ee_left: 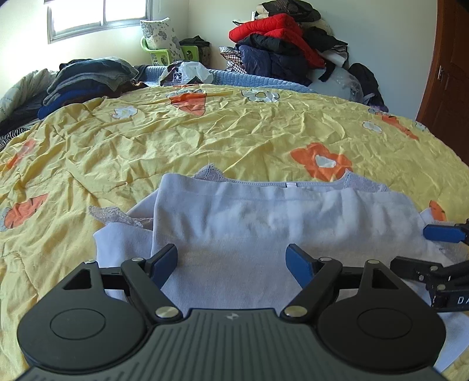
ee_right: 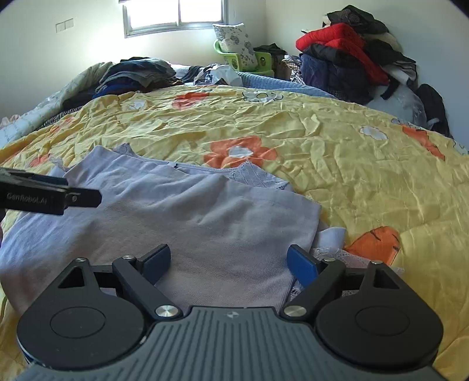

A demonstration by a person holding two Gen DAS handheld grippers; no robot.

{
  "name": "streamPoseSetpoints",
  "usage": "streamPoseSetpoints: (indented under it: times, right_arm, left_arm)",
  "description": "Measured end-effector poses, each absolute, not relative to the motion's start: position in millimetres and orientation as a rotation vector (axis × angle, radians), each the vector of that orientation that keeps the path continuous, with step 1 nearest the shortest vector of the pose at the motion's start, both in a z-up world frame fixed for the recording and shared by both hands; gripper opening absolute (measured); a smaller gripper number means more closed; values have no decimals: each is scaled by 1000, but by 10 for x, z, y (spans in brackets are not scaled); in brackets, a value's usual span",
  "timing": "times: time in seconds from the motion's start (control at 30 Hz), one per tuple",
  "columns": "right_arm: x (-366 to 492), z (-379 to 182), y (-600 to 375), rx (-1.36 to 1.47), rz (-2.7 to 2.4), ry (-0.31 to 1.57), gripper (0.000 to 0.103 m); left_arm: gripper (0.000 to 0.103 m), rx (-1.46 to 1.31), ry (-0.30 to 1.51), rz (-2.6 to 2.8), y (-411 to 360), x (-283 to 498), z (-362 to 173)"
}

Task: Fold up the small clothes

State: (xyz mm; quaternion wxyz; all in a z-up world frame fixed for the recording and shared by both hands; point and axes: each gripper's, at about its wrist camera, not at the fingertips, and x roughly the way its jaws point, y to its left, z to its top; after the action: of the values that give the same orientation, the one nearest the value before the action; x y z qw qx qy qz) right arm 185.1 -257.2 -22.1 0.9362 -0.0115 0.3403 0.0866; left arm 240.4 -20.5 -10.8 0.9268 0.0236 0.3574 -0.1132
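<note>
Lavender knit lace-trimmed garment (ee_left: pixel 243 222) lies part-folded on yellow flowered quilt (ee_left: pixel 205 132) w/ left gripper (ee_left: pixel 233 258) & right gripper (ee_right: pixel 228 258) over its near half, both jaws wide apart, holding nothing; next prob. pinch near hem, fold toward lace edge.

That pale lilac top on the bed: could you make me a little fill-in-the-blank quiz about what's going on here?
1. The pale lilac lace-trimmed top lies on a ____ floral quilt.
2. Both the left tool and the right tool have their jaws ____.
3. The padded jacket atop the corner clothes pile is ____.

Missing words: yellow; open; red
</note>
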Motion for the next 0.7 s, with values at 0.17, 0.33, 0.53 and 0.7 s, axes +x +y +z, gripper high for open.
streamPoseSetpoints:
  times: [0.17,0.33,0.53,0.7]
  right_arm:
    - [1777,-197,-2552,-24,143,685,93]
    - [1637,-124,-2440,-39,175,663,94]
    - [1650,-218,-2371,-53,176,696,94]
    - [1614,-248,-2353,-47,159,687,96]
  left_arm:
    - [82,87,728,-215,-223,2352,-138]
    - [86,115,725,-211,-242,2308,-170]
    - [90,117,725,-205,-239,2260,-212]
    - [95,122,704,-200,-241,2197,-262]
